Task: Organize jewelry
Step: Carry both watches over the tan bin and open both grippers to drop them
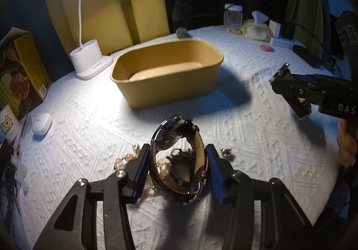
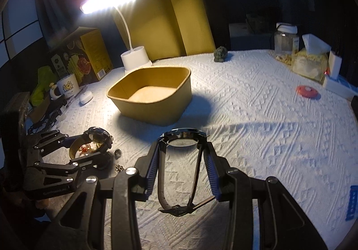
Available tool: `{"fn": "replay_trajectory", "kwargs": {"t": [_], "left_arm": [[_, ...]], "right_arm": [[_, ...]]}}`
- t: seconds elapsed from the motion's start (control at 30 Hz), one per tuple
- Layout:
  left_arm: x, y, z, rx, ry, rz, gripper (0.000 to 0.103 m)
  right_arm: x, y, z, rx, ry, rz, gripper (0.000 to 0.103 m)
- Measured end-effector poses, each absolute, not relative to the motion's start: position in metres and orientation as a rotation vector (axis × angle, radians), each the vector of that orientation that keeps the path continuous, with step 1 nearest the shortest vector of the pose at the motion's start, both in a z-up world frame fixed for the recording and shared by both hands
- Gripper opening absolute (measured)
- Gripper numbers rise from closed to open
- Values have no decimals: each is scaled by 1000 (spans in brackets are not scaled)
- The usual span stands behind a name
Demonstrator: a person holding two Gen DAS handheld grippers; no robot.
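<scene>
My left gripper (image 1: 177, 149) is shut on a chunky watch with a brown leather strap (image 1: 179, 156) and holds it just above a pile of jewelry (image 1: 127, 158) on the white cloth. It also shows in the right wrist view (image 2: 94, 145). My right gripper (image 2: 182, 145) is shut on a slim black-strap watch (image 2: 182, 138), its strap loop between the fingers, and it appears at the right in the left wrist view (image 1: 288, 93). An empty tan paper box (image 1: 167, 71) stands beyond both grippers, also in the right wrist view (image 2: 152, 93).
A white desk lamp (image 1: 89, 60) stands behind the box at the left. A yellow carton (image 1: 22, 66), white earbud case (image 1: 42, 126) and mug (image 2: 66, 87) are at the left edge. A jar (image 2: 286, 42), tissue pack (image 2: 311, 62), small figurine (image 2: 220, 53) and red disc (image 2: 307, 91) lie at the back right.
</scene>
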State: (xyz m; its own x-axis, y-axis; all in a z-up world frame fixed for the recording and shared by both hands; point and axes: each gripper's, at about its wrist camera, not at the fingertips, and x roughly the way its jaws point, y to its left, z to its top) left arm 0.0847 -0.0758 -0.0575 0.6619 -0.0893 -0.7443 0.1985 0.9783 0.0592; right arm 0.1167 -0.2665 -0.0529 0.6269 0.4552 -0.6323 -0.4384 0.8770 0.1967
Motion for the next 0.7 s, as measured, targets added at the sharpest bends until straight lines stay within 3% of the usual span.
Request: {"fn": "replay_trajectory", "kwargs": {"t": [0.7], "left_arm": [[106, -49, -1, 101, 678, -167, 49]], "right_arm": [[149, -245, 5, -43, 636, 507, 37]]}}
